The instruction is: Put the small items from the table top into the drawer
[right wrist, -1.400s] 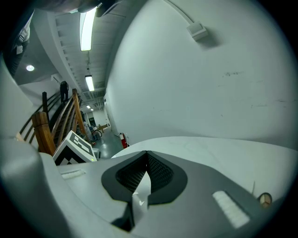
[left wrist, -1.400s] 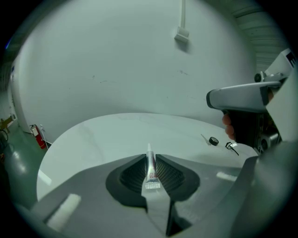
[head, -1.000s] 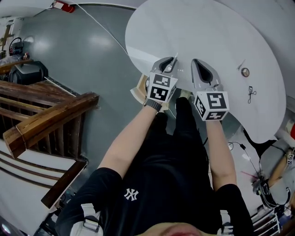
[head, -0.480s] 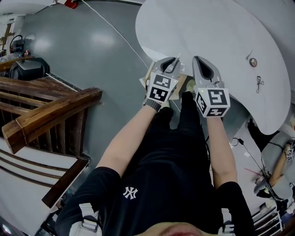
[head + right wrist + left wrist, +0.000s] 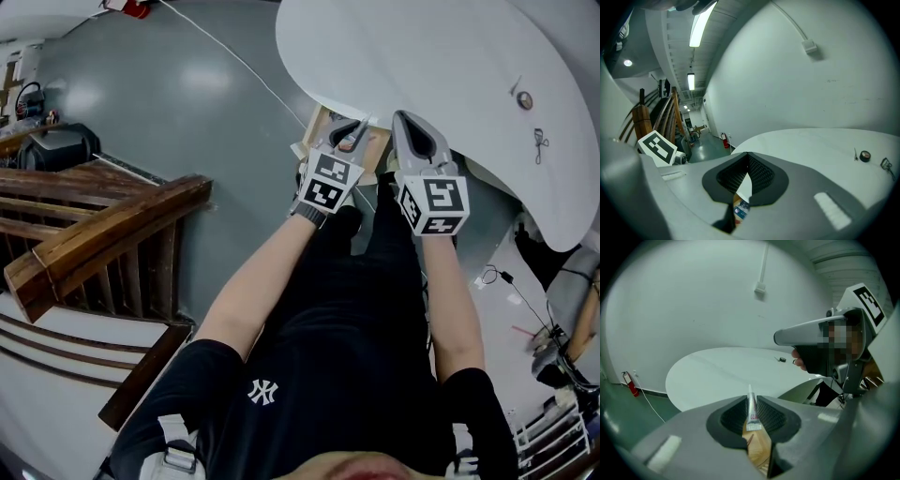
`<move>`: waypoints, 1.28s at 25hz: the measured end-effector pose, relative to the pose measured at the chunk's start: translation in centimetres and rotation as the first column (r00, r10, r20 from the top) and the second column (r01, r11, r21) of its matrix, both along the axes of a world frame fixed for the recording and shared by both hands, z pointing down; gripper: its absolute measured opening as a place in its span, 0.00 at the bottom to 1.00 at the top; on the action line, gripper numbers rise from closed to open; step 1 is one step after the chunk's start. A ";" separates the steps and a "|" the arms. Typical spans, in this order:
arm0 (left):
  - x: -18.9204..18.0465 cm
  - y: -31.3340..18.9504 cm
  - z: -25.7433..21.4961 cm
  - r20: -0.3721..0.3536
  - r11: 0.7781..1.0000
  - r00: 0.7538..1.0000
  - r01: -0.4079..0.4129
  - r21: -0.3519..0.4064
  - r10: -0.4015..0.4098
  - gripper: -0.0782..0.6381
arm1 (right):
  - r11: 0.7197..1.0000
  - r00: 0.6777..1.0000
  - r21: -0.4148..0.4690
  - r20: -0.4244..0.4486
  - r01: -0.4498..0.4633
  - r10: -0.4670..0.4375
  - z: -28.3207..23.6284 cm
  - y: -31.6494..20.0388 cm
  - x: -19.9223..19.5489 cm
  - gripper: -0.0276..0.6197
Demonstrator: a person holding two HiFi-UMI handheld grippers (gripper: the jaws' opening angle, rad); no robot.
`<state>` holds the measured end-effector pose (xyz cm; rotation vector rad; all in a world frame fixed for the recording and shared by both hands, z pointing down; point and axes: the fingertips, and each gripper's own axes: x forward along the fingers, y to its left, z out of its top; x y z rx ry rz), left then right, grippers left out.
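left gripper (image 5: 352, 131) clamped a glue tube (image 5: 751, 411) over the open drawer (image 5: 322, 125); a clean drop needed the tube lowered well inside first. right gripper (image 5: 409, 122) was closed, seemingly empty. a round item (image 5: 524, 98) lay on the table (image 5: 422, 47).

We look down on a glossy grey floor (image 5: 169, 103) that mirrors the lamps, with a dark wooden stair railing (image 5: 103, 234) at our left and a white rounded table (image 5: 422, 56) ahead. Behind the table rises a plain white wall (image 5: 693, 296). A strip light (image 5: 701, 26) glows overhead.
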<state>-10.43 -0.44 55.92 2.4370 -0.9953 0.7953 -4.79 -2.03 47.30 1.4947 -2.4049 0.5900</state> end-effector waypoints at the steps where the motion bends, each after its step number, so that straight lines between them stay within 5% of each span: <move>1: 0.0 0.4 0.3 0.003 1.000 1.000 -0.010 -0.004 0.010 0.19 | 1.000 1.000 -0.003 0.000 -0.004 0.004 0.3 0.3 -0.1 0.08; 32: 0.7 5.3 13.7 0.067 0.965 0.979 -0.177 -0.196 0.193 0.20 | 0.993 0.994 -0.036 -0.019 -0.109 0.108 7.0 4.4 0.6 0.08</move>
